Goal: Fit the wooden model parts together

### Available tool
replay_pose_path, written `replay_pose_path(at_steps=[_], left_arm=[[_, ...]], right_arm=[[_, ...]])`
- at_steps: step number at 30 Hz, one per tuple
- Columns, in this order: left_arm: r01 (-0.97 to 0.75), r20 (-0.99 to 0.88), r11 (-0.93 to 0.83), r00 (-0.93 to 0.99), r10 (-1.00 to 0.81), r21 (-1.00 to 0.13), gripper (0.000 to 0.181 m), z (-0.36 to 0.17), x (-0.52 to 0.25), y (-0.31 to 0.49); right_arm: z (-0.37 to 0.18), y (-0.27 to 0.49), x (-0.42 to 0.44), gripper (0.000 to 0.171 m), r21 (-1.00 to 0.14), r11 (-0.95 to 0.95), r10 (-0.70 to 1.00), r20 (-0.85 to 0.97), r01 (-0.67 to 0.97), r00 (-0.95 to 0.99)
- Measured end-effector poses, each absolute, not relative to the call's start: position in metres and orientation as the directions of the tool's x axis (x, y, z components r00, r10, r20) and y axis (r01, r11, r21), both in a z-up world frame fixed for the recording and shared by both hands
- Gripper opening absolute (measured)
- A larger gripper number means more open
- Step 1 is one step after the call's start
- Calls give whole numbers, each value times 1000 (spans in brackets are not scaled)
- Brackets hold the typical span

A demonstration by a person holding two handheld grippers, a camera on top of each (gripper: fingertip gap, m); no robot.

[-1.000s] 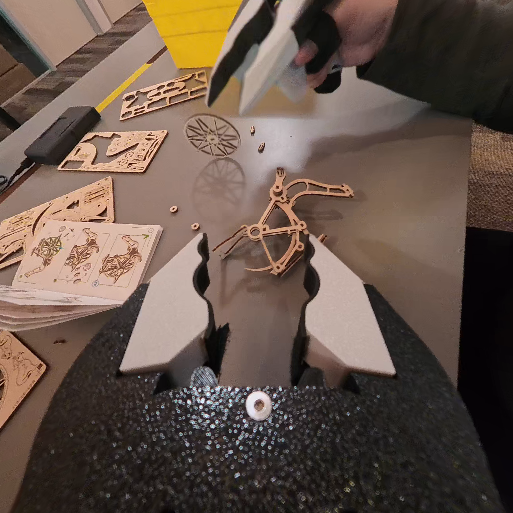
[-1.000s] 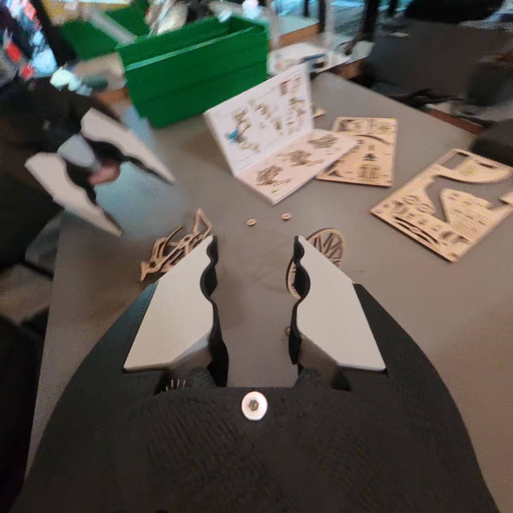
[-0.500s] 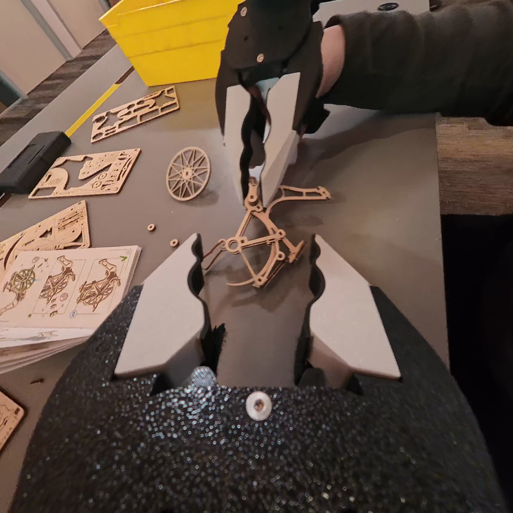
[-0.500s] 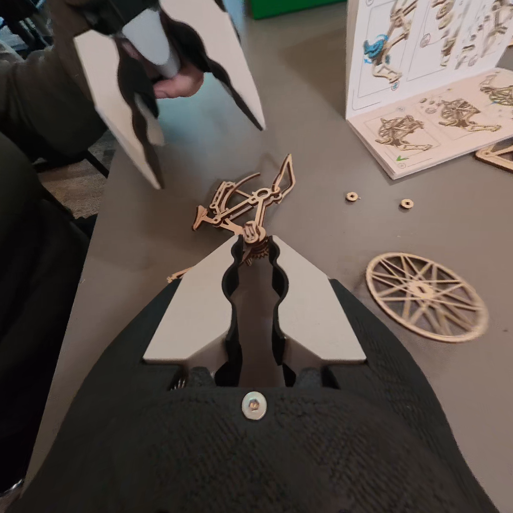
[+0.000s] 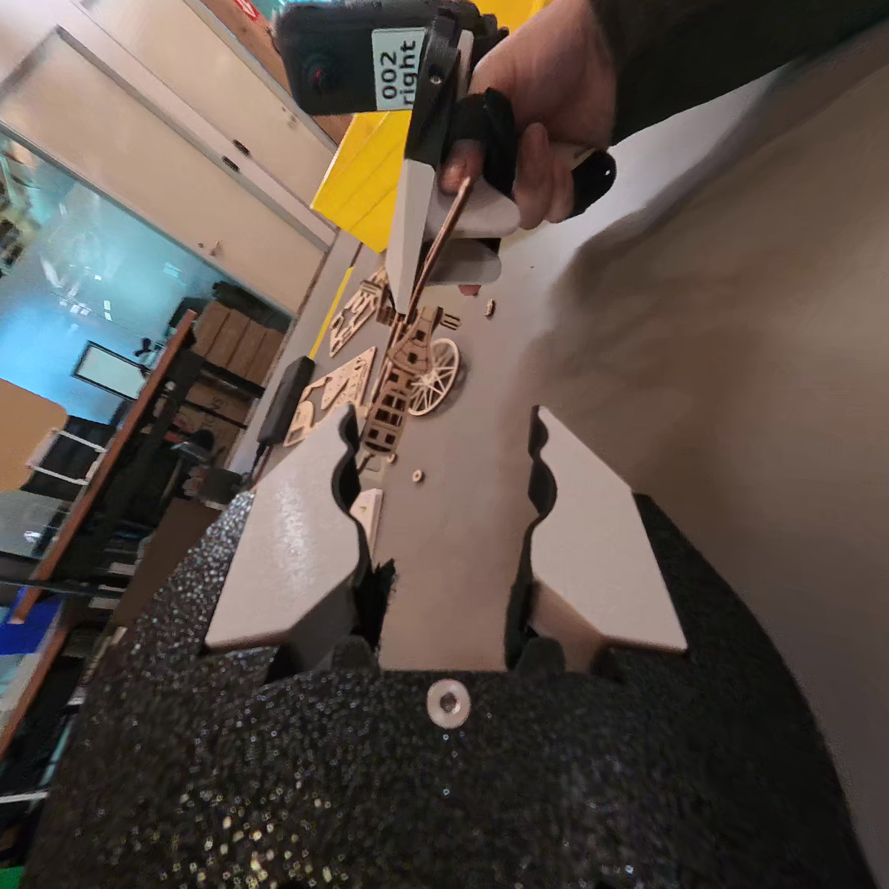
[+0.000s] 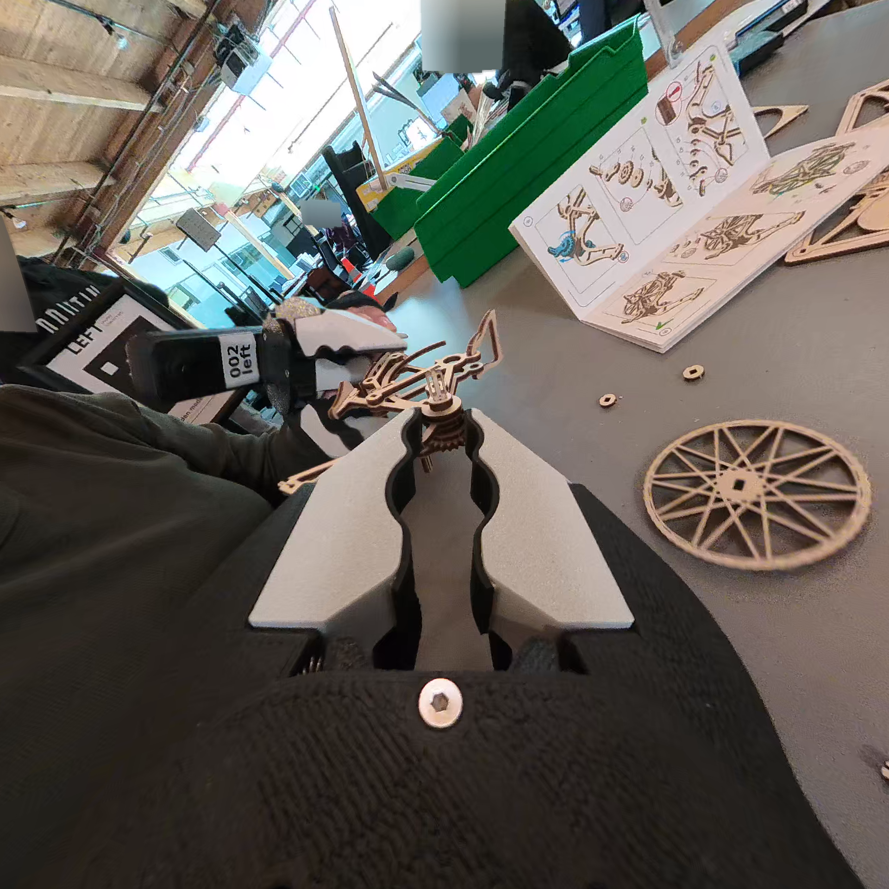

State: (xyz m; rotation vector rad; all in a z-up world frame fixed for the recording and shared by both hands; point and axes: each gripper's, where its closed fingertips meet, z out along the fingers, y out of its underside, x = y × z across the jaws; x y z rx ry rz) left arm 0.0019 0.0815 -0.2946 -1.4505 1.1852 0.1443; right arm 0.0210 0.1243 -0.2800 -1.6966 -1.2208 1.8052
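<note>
My right gripper [image 6: 440, 417] is shut on the gear hub of the wooden frame [image 6: 409, 380] and holds it up off the grey table [image 6: 721, 673]. In the left wrist view the frame [image 5: 387, 418] hangs edge-on below the right gripper [image 5: 409, 303]. My left gripper [image 5: 445, 433] is open, rolled on its side, with the frame's free end just inside its left fingertip [image 5: 346, 433]. It also shows in the right wrist view [image 6: 385, 358], at the frame's far end. A spoked wooden wheel [image 6: 755, 495] lies flat on the table to the right.
An open instruction booklet [image 6: 673, 216] stands behind the wheel, with two small washers [image 6: 692, 372] before it. Green bins [image 6: 529, 168] sit at the back. Punched part sheets [image 5: 332, 399], a black box [image 5: 284, 399] and a yellow bin [image 5: 365, 192] lie beyond. Spacing between my two grippers at the tips: around 6 centimetres. The spoked wooden wheel [image 6: 755, 495] is about 11 centimetres from my right fingertips.
My right gripper came down, shut on the frame's hub and lifted it off the table. My left gripper rolled sideways and moved up to the frame's free end.
</note>
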Motion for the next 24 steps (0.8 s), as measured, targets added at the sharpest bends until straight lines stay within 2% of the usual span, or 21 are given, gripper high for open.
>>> replay_pose_path(at_steps=[4, 8, 10, 14, 17, 20, 24], left_arm=[[-744, -771, 284, 455, -446, -604, 45, -283, 2, 84], [-773, -824, 309, 455, -338, -554, 13, -272, -1, 88], [-730, -780, 298, 509, -365, -615, 12, -268, 0, 87], [-580, -635, 269, 644, -428, -769, 12, -258, -5, 88], [-376, -451, 249, 751, -483, -893, 11, -244, -11, 87], [-74, -186, 215, 805, -563, -974, 11, -223, -21, 84], [351, 176, 108, 683, -709, -930, 10, -201, -33, 79]], right_arm=[[-279, 121, 20, 15, -780, -557, 756, -618, 284, -214], [-277, 120, 19, 15, -780, -560, 750, -621, 280, -229], [-273, 120, 19, 16, -776, -574, 740, -628, 261, -240], [-256, 131, 22, 33, -787, -596, 745, -616, 161, -254], [-231, 136, 29, 45, -792, -609, 746, -586, 33, -316], [-213, 134, 34, 54, -793, -607, 748, -545, -57, -378], [-216, 114, 24, 56, -865, -499, 808, -441, -58, -390]])
